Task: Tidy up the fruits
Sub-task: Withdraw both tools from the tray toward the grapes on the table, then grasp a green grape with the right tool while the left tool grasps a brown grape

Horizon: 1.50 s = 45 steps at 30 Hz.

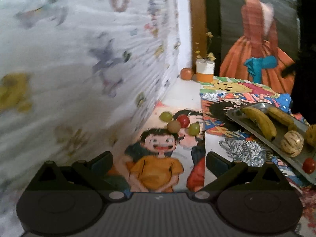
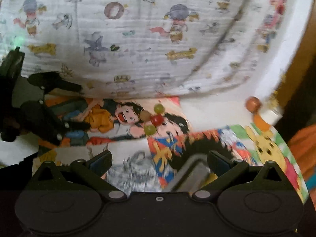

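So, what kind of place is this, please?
Probably a home room, maybe a child's: a white cartoon-print cloth hangs behind a table covered with colourful cartoon drawings, and a metal tray holds fruit.

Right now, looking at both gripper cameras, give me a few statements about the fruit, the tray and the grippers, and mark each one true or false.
1. Two yellow bananas lie on the silver metal tray. True.
2. The cluster of four small round fruits sits on the tray. False: it lies on the cartoon-printed cloth, apart from the tray.
3. The left gripper is shut on a banana. False: it is open and holds nothing.
4. The right gripper is open and holds nothing. True.
5. A round orange fruit sits beside the white and orange jar. True.
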{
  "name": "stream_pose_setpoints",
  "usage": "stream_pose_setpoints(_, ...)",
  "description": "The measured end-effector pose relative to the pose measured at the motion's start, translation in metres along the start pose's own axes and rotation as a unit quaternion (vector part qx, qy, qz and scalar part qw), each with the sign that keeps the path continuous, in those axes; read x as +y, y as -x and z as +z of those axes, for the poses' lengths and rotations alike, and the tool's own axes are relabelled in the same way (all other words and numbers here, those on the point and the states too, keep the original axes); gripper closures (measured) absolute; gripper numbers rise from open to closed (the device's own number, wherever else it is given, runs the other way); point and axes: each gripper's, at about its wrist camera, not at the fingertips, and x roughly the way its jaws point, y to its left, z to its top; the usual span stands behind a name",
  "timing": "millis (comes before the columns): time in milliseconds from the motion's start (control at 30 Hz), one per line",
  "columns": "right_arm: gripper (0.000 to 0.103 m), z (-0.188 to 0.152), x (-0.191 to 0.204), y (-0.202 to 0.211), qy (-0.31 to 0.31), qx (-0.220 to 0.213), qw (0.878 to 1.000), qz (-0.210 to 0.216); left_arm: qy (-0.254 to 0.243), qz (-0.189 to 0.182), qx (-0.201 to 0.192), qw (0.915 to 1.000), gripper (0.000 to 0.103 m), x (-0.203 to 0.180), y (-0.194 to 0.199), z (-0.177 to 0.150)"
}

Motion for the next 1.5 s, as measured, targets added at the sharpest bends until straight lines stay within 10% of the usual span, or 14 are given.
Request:
stream_pose_setpoints(533, 0.021, 0.045, -0.093, -0.156, -0.285, 0.034, 0.955, 0.075, -0.053, -0.041, 0.01, 0.9977, 0.01, -0.019, -0.08, 0.021)
stream_pose_setpoints(867, 0.05, 0.052, -0.084, -0.199, -0.303, 0.037, 0.945, 0.121, 0.042, -0.069, 0.034, 0.9961, 0.033, 0.0, -0.117, 0.03)
stream_pose_setpoints(1500, 0.07, 0.048, -0.062, -0.233, -0.29, 0.048, 0.948, 0.123, 0.11, -0.077, 0.052, 0.9895, 0.073, 0.013, -0.14, 0.032)
